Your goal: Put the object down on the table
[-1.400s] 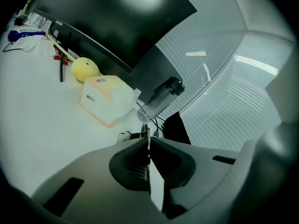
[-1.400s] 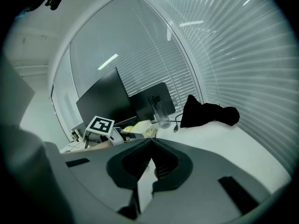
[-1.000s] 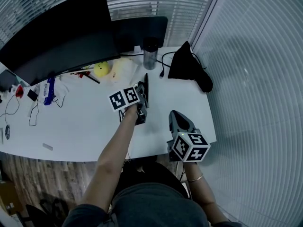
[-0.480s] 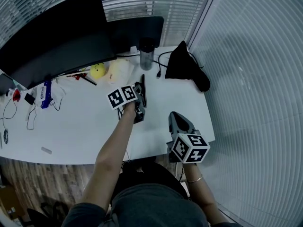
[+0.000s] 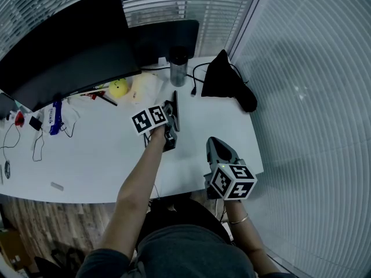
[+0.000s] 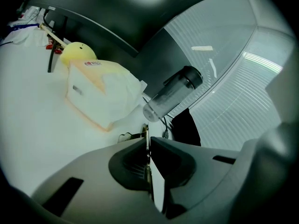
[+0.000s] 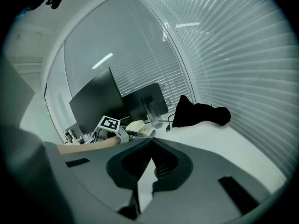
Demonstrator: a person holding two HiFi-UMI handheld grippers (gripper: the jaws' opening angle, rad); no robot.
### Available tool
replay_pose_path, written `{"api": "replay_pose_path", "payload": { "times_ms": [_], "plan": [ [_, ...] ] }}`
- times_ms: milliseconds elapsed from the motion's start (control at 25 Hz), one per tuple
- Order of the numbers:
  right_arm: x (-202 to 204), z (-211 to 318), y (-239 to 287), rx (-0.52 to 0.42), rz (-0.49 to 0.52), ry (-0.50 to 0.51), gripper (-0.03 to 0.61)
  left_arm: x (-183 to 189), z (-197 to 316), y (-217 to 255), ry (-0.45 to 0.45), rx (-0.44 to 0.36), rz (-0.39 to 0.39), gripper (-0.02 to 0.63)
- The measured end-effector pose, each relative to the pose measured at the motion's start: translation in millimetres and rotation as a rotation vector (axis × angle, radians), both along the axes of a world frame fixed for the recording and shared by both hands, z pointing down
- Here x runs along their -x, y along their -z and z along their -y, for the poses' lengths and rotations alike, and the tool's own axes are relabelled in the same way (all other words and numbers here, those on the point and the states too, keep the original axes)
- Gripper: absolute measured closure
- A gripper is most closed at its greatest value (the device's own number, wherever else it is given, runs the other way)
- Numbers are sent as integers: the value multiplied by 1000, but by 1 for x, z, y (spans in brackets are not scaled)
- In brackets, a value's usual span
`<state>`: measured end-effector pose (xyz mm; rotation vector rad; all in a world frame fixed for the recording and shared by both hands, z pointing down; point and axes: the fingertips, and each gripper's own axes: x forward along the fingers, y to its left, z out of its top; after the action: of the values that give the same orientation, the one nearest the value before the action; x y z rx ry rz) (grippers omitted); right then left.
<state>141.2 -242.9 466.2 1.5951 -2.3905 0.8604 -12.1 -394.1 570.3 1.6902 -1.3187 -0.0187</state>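
Observation:
A thin dark flat object point(image 5: 176, 104) stands on its edge above the white table point(image 5: 104, 161), pinched between the jaws of my left gripper point(image 5: 172, 113). In the left gripper view the object point(image 6: 146, 132) shows edge-on as a narrow strip, and the left gripper point(image 6: 149, 146) is shut on it. Whether its lower edge touches the table is hidden. My right gripper point(image 5: 214, 140) hovers over the table's near right edge. Its jaws point(image 7: 152, 142) meet at the tips with nothing between them.
A large dark monitor point(image 5: 69, 45) and a second screen point(image 5: 165, 36) stand at the back. A clear bottle point(image 5: 178, 68), a black cloth bundle point(image 5: 226, 83), a white packet point(image 5: 145, 88) and a yellow ball point(image 5: 119, 87) lie beyond the left gripper. Cables point(image 5: 40, 138) and small items sit at the left.
The head view has shifted slightly. Both grippers keep about the same places, and the left one still holds the flat object.

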Motion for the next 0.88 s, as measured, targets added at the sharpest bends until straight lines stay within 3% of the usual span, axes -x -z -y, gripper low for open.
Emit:
{"api": "replay_pose_path", "payload": {
  "times_ms": [480,880],
  "plan": [
    [4,2,-1,5,-1,11,574,4,0,-4,-16,3,29,586],
    [4,0,-2,5,-1,11,574,9,-3,-8,-23,14,98,540]
  ]
}}
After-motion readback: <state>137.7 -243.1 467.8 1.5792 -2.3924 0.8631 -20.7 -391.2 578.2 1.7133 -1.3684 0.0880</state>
